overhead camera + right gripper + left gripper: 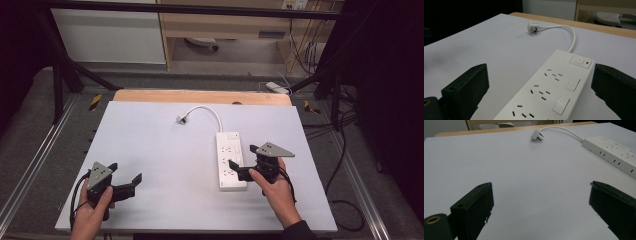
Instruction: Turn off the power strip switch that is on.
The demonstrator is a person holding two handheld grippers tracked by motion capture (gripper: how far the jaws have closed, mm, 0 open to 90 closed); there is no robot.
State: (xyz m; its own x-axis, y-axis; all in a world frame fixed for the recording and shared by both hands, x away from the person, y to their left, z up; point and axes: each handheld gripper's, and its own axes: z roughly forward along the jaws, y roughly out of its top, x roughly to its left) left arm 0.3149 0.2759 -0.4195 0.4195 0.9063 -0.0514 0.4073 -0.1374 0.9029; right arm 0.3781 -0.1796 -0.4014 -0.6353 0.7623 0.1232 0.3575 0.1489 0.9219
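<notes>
Straddling the power strip (549, 92), the right gripper (245, 162) has its jaws wide apart, gripping nothing. Left gripper (125, 182) is likewise wide open over bare desk (160, 145). Step appears to be approach; next, probably closing squarely on the strip's sides.

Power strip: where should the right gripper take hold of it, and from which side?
Grip the power strip across its narrow width, on its two long side walls near the middle, coming down from above. It lies flat, sockets up, so only the sides offer parallel faces. The right gripper already hangs open over it. Probably avoid the switch end, where the cord leaves.
</notes>
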